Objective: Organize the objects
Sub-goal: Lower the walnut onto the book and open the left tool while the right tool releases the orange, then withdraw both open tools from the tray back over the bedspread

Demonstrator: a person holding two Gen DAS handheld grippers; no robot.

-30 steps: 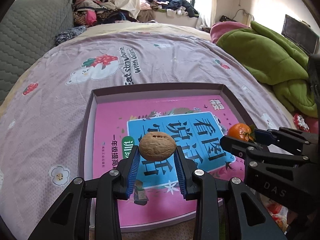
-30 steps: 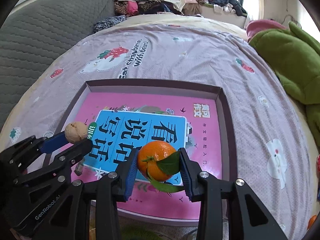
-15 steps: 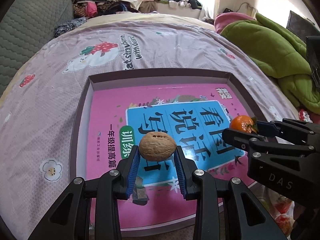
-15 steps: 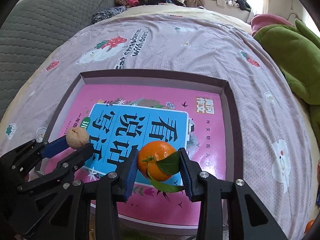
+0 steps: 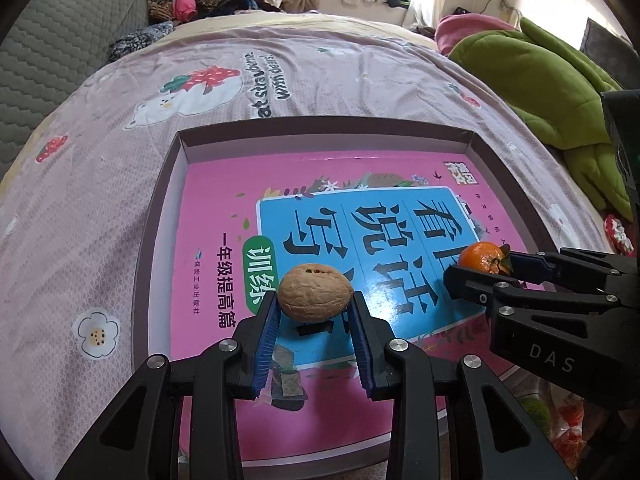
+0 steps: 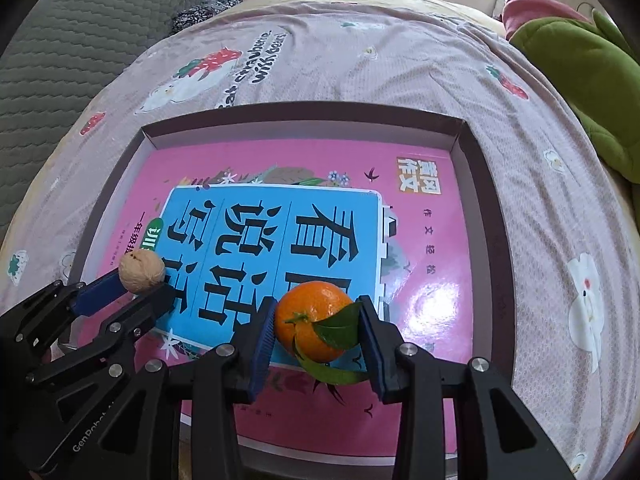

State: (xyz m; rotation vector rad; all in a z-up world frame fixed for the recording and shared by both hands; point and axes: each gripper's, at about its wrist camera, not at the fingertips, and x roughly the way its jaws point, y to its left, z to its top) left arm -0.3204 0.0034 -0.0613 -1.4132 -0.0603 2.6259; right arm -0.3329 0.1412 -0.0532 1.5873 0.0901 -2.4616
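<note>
Both grippers lower over the box [image 5: 500,168], left gripper [image 5: 316,300] clamping walnut [image 5: 315,291], right gripper [image 6: 316,322] clamping tangerine [image 6: 312,320], leaf [image 6: 338,326] clear only in right view

Tan walnut [image 5: 315,292], bright orange mandarin [image 6: 314,321] with green leaves, black grippers with blue pads [image 5: 267,330], pink book [image 6: 424,280] with a blue panel, mauve bedsheet [image 5: 100,184] printed with strawberries and flowers, green blanket [image 5: 532,80]

Book [image 5: 360,216] in tray [image 5: 320,130], apparently flat
</note>
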